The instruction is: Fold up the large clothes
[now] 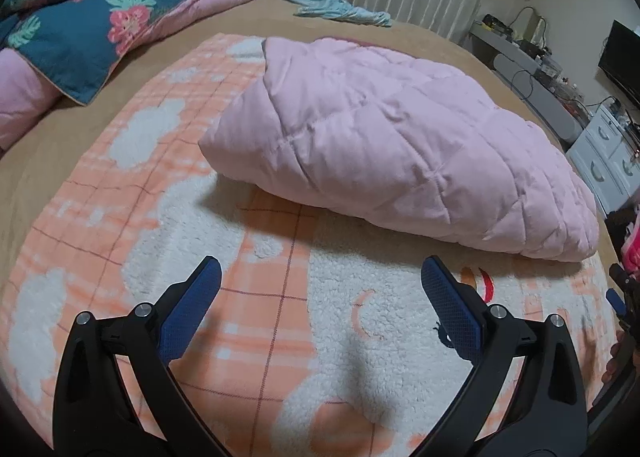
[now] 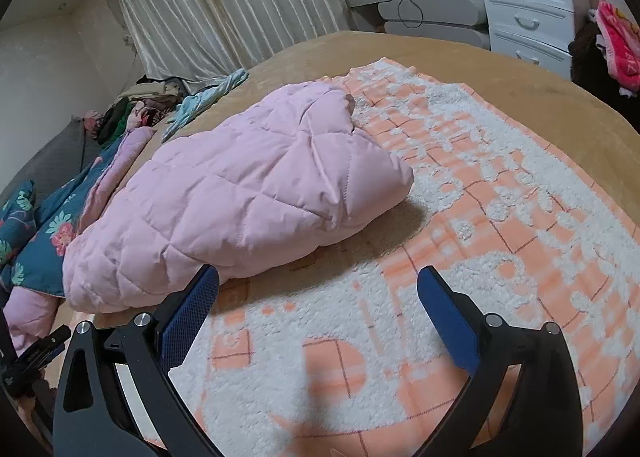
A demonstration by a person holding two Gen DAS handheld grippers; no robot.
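Observation:
A pink quilted padded garment (image 1: 396,145) lies folded into a thick bundle on an orange-and-white fleece blanket (image 1: 168,193) spread over the bed. In the right wrist view the same pink garment (image 2: 240,193) lies ahead and to the left on the fleece blanket (image 2: 500,225). My left gripper (image 1: 322,269) hovers open above the blanket, short of the garment's near edge, with nothing between its blue pads. My right gripper (image 2: 318,277) is also open and empty, its left finger (image 2: 192,309) close to the garment's near corner without touching it.
A tan bedspread (image 1: 400,33) covers the bed. A blue floral quilt (image 1: 80,21) with pink lining is bunched at the far left. A light blue cloth (image 1: 340,9) lies near the curtains. White drawers (image 2: 528,17) and a cluttered desk (image 2: 424,5) stand beyond the bed.

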